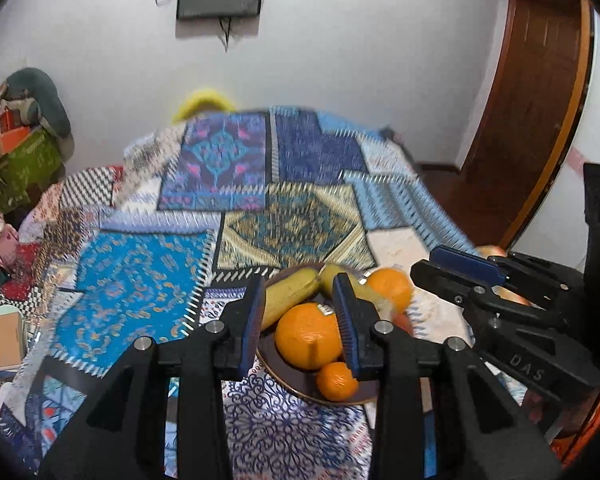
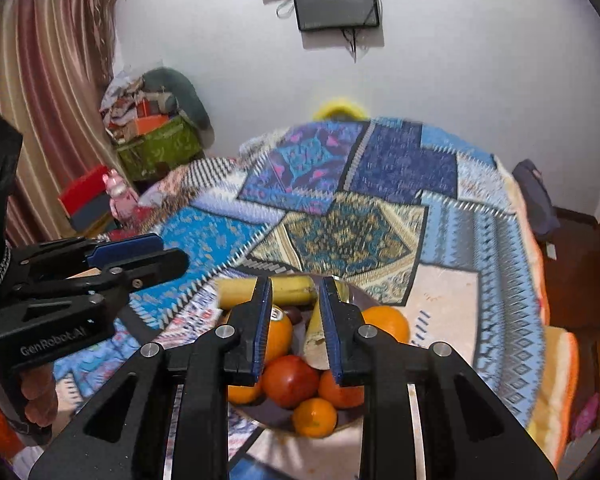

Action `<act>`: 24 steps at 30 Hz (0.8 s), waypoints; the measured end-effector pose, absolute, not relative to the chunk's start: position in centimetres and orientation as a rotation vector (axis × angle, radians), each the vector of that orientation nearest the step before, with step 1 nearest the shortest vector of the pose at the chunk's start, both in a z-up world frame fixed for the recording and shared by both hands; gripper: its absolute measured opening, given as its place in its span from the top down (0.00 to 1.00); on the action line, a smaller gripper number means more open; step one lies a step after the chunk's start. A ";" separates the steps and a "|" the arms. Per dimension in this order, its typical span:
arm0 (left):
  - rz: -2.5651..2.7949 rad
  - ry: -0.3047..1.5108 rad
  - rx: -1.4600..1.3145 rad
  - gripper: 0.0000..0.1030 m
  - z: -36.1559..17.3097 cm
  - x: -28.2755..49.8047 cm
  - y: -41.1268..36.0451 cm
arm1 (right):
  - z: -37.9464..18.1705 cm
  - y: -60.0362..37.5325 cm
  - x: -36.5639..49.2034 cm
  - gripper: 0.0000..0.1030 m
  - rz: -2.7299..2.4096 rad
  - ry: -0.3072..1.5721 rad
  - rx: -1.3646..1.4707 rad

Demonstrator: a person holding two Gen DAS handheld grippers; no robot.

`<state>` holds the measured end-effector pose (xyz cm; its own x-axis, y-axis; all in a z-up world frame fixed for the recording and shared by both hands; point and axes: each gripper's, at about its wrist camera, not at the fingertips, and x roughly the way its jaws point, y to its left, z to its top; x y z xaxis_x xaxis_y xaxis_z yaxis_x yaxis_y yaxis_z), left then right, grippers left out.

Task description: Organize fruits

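My left claw and right claw hang slightly apart, empty, above the filled dark round fruit plate; sorting seems finished, so I judge withdrawal comes next.

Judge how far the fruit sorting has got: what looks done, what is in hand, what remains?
Done: bananas, oranges and a red fruit sit together in the bowl. In hand: nothing; the left gripper and right gripper hover above it, jaws apart and empty. Left: no loose fruit shows on the patterned cloth.
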<state>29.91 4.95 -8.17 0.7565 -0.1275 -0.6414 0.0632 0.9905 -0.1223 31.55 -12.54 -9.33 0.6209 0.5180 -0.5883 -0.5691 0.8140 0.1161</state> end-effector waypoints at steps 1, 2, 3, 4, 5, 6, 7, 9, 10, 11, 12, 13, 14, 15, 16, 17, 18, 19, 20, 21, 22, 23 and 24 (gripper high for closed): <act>-0.105 0.688 -0.097 0.67 -7.4 29.3 5.0 | -8.4 -12.9 30.7 0.77 0.624 0.627 -0.081; -0.104 0.655 -0.099 0.67 -6.2 28.0 5.0 | -7.8 -13.0 30.2 0.75 0.622 0.613 -0.079; -0.102 0.630 -0.099 0.67 -5.3 27.1 5.0 | -6.9 -13.3 29.2 0.74 0.619 0.590 -0.077; -0.101 0.603 -0.097 0.67 -4.4 26.0 5.0 | -5.9 -13.7 28.2 0.74 0.614 0.564 -0.074; -0.100 0.580 -0.096 0.67 -3.6 25.0 5.0 | -5.4 -13.9 27.6 0.73 0.612 0.549 -0.071; -0.095 0.547 -0.093 0.67 -2.5 23.7 4.9 | -4.4 -14.3 26.4 0.72 0.611 0.523 -0.063; -0.092 0.522 -0.088 0.67 -1.8 22.6 4.7 | -3.9 -14.5 25.8 0.71 0.612 0.509 -0.057; -0.087 0.466 -0.066 0.66 -0.1 20.1 4.3 | -2.6 -15.0 23.9 0.68 0.610 0.470 -0.045; -0.081 0.442 -0.054 0.64 0.6 19.1 4.1 | -2.1 -15.2 23.0 0.68 0.606 0.454 -0.041; -0.078 0.423 -0.044 0.63 1.1 18.1 3.9 | -1.7 -15.4 22.3 0.68 0.603 0.440 -0.036; -0.076 0.403 -0.035 0.60 1.6 17.1 3.7 | -1.1 -15.6 21.2 0.67 0.603 0.424 -0.028; -0.073 0.386 -0.029 0.56 2.1 16.1 3.5 | -0.9 -15.7 20.6 0.67 0.603 0.417 -0.024; -0.071 0.372 -0.028 0.54 2.5 15.2 3.4 | -0.5 -15.8 19.8 0.67 0.602 0.405 -0.018; -0.075 0.359 -0.033 0.49 2.9 14.2 3.3 | -0.1 -15.9 18.8 0.65 0.597 0.387 -0.017; -0.079 0.352 -0.038 0.47 3.1 13.5 3.2 | 0.2 -15.9 18.2 0.63 0.591 0.376 -0.019; -0.084 0.344 -0.043 0.46 3.4 12.8 3.1 | 0.6 -16.0 17.2 0.60 0.581 0.356 -0.023; -0.086 0.335 -0.044 0.44 3.6 12.0 3.0 | 0.8 -16.0 16.6 0.55 0.575 0.342 -0.025; -0.086 0.328 -0.044 0.42 3.8 11.4 2.9 | 1.1 -16.2 15.8 0.53 0.567 0.326 -0.027; -0.082 0.317 -0.044 0.41 4.0 10.8 2.8 | 1.4 -16.2 14.9 0.47 0.554 0.306 -0.026; -0.078 0.305 -0.046 0.39 4.2 10.1 2.8 | 1.6 -16.3 14.4 0.44 0.547 0.294 -0.024; -0.077 0.296 -0.048 0.37 4.4 9.5 2.9 | 1.8 -16.4 13.9 0.43 0.542 0.283 -0.021; -0.073 0.286 -0.051 0.36 4.6 8.8 2.9 | 1.9 -16.5 13.4 0.40 0.537 0.274 -0.021; -0.069 0.275 -0.057 0.33 4.7 8.2 3.0 | 2.0 -16.5 12.9 0.37 0.530 0.264 -0.021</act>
